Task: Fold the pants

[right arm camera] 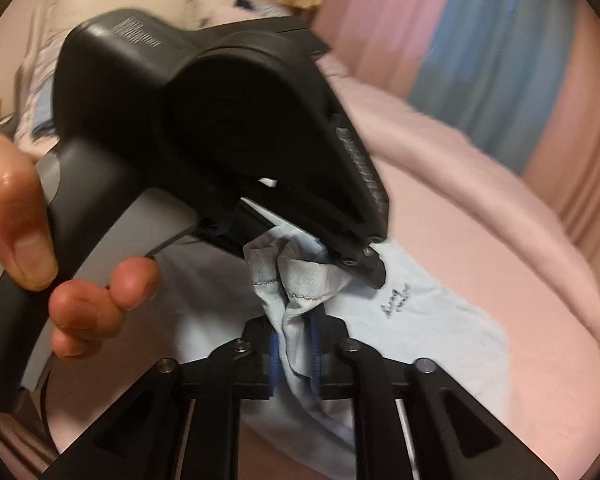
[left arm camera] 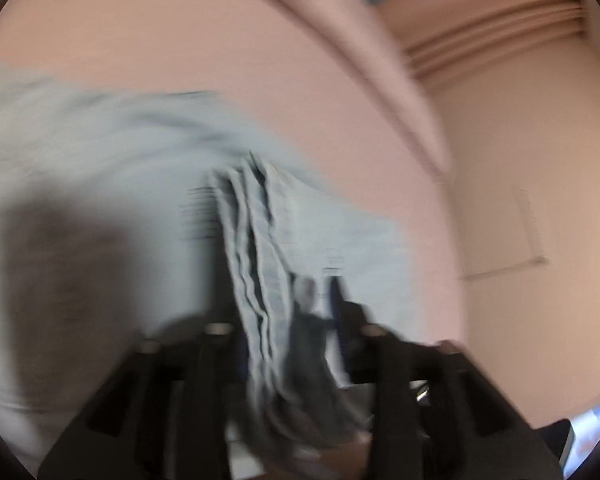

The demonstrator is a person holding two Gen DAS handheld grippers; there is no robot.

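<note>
The pants (right arm camera: 420, 320), pale blue with small dark script on the cloth, lay spread on a pink bed (right arm camera: 520, 280), one bunched hem end lifted clear of it. The fabric looked light, thin and limp: it sagged and creased wherever it was unsupported, so it would likely drape rather than hold a shape, and a pinch at a stitched hem or seam, where layers stack, seemed the firmest hold. The right hand-held gripper (right arm camera: 294, 352) was closed narrowly on a gathered fold of that cloth. The left hand-held gripper (right arm camera: 364, 260), seen from the right wrist view just beyond it with a bare hand (right arm camera: 40, 240) on its grey handle, pinched the same bunch at the stitched hem; its own view, badly blurred, showed several stacked hem layers (left arm camera: 256, 248) running between its jaws (left arm camera: 284, 320). The bed cover was soft and wrinkled. Behind stood pink and blue curtains (right arm camera: 480, 60) and a plain pale wall (left arm camera: 520, 160).
</note>
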